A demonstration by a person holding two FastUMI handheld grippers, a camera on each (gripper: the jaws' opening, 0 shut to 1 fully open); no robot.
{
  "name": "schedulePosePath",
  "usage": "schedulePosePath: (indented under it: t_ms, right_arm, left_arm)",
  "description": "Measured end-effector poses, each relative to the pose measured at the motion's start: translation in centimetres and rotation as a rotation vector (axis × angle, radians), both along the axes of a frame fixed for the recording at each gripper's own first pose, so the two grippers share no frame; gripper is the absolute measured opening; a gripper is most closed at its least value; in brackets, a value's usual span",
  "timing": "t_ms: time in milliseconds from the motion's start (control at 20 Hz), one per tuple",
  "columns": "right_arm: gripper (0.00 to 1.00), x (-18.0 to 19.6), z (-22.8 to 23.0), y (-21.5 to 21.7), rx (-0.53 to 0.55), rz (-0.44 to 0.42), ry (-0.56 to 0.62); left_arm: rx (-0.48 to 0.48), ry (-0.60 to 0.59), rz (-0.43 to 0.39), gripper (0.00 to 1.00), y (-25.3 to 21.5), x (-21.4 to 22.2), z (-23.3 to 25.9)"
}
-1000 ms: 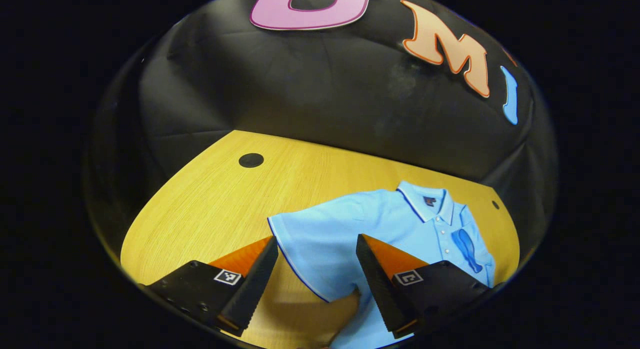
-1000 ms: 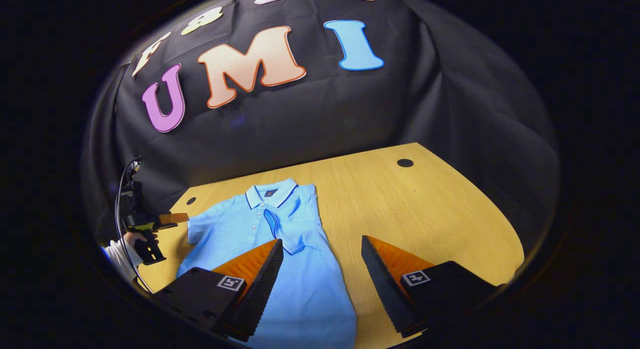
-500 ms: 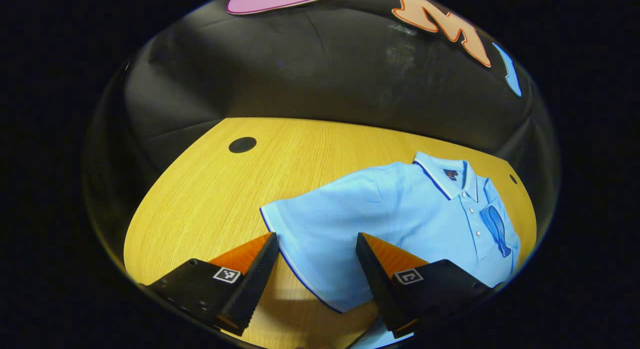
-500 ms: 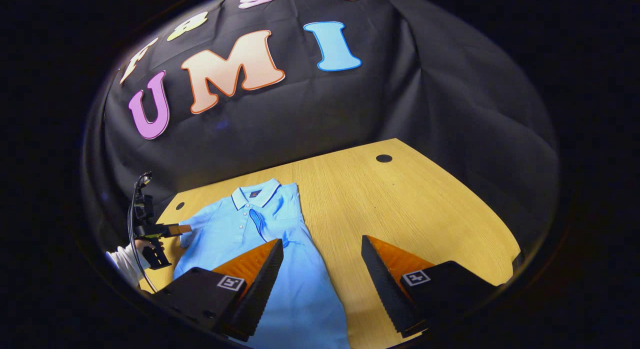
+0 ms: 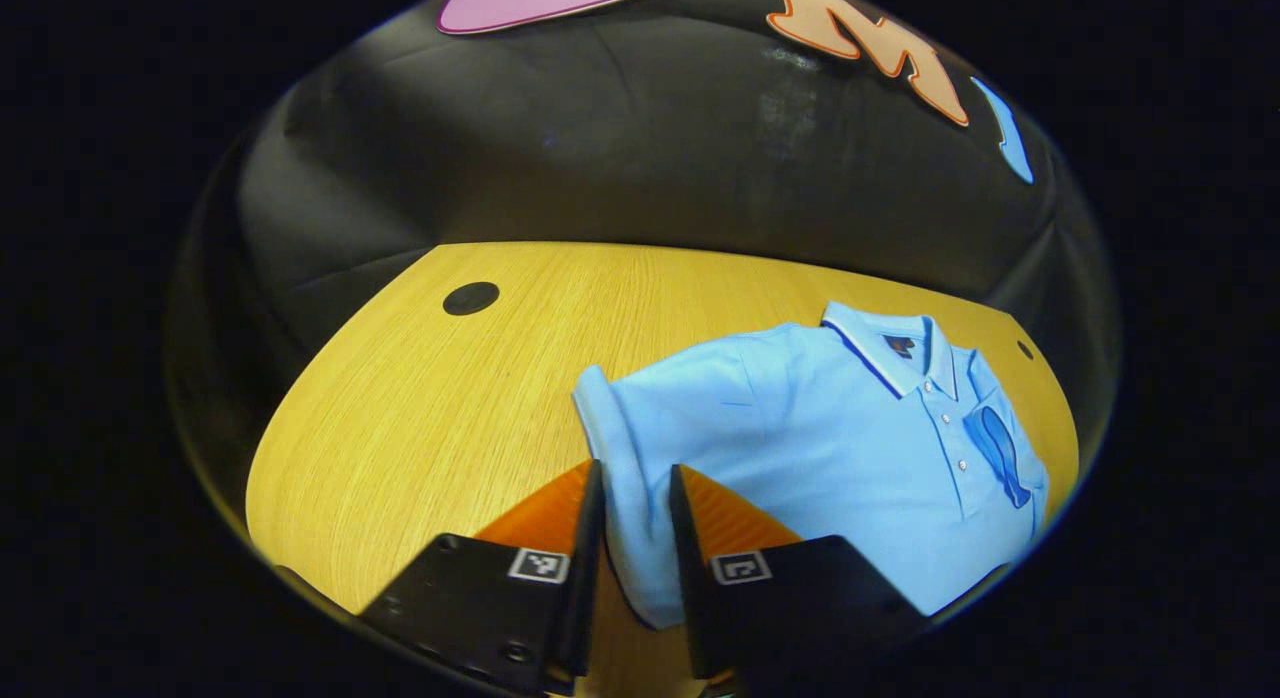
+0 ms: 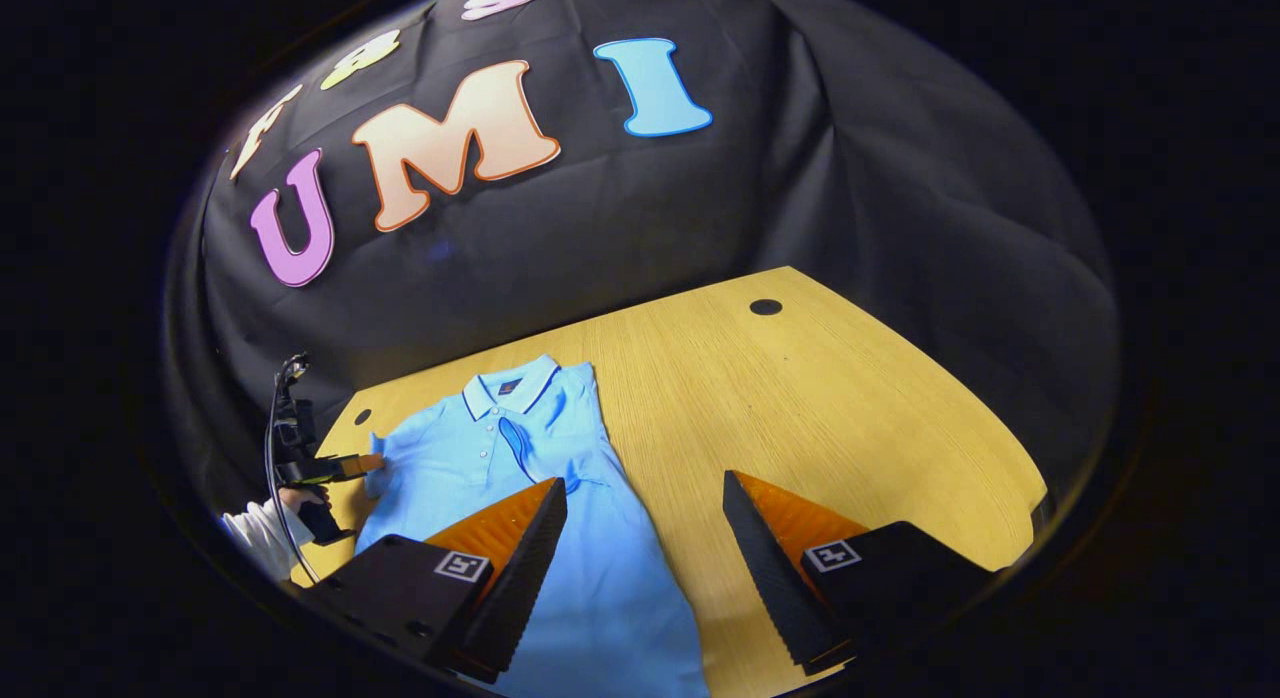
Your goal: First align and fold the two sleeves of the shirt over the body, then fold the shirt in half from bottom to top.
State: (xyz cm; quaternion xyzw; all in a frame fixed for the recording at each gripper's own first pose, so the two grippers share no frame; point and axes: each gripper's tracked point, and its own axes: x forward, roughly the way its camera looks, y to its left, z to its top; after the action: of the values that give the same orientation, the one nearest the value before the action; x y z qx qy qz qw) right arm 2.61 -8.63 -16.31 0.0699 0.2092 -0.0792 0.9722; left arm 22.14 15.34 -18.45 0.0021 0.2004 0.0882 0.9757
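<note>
Now our left gripper [image 5: 632, 523] jaws pinch the polo shirt's [image 5: 850, 438] sleeve [image 5: 630, 448]; right gripper [image 6: 645, 538] jaws gape above the table [image 6: 850, 408].

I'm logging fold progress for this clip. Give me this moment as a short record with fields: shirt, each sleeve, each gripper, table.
shirt: light blue polo shirt, face up on the table, collar toward the booth wall
sleeve near right gripper: already folded over the body
sleeve near left gripper: left sleeve bunched, its edge between the fingers
left gripper: left gripper shut on the sleeve
right gripper: right gripper open, over the shirt's lower part, holding nothing
table: wooden table, with dark round holes
bottom fold: not yet done
</note>
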Motion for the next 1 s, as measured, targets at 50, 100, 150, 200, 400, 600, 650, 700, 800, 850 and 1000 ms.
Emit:
schedulePosePath:
  t_ms: [50,100,150,200,400,600,650,700,800,850,1000]
  right_arm:
    - [0.98,-0.1,0.1,-0.1,-0.005,0.003,-0.001]
    - [0.93,-0.2,0.3,-0.1,-0.007,0.005,-0.005]
    - [0.98,-0.3,0.4,-0.1,-0.008,0.006,-0.006]
    - [0.98,-0.4,0.2,-0.2,-0.010,0.005,-0.008]
    - [0.98,-0.8,-0.2,-0.5,-0.034,0.015,-0.005]
    - [0.98,-1.4,-0.6,-0.1,-0.047,0.038,-0.003]
    - [0.98,-1.5,-0.6,0.0,-0.052,0.043,-0.007]
    - [0.98,-1.6,-0.5,0.1,-0.057,0.047,-0.012]
    - [0.98,-2.0,-0.8,0.2,-0.065,0.057,-0.009]
    - [0.93,-2.2,-0.9,0.3,-0.065,0.063,-0.008]
    - [0.98,-2.8,-1.5,0.3,-0.073,0.081,0.004]
  left_arm:
    - [-0.017,-0.008,0.002,0.12,-0.1,0.2,0.0]
    - [-0.028,-0.013,0.002,0.05,-0.1,-0.1,0.0]
    - [-0.035,-0.011,0.002,0.00,-0.2,-0.2,0.0]
    - [-0.042,-0.006,0.002,0.00,-0.3,-0.3,0.0]
    - [-0.034,-0.038,0.003,0.00,-1.6,-1.1,2.0]
    - [0.070,-0.106,-0.075,0.00,-5.5,-0.6,5.6]
    - [0.095,-0.114,-0.107,0.00,-7.1,-0.4,5.9]
    - [0.118,-0.115,-0.141,0.00,-8.8,-0.1,6.1]
    - [0.171,-0.100,-0.197,0.00,-11.6,0.3,5.3]
    - [0.199,-0.085,-0.217,0.00,-12.8,0.4,4.7]
    - [0.205,-0.060,-0.289,0.05,-16.7,0.6,2.8]
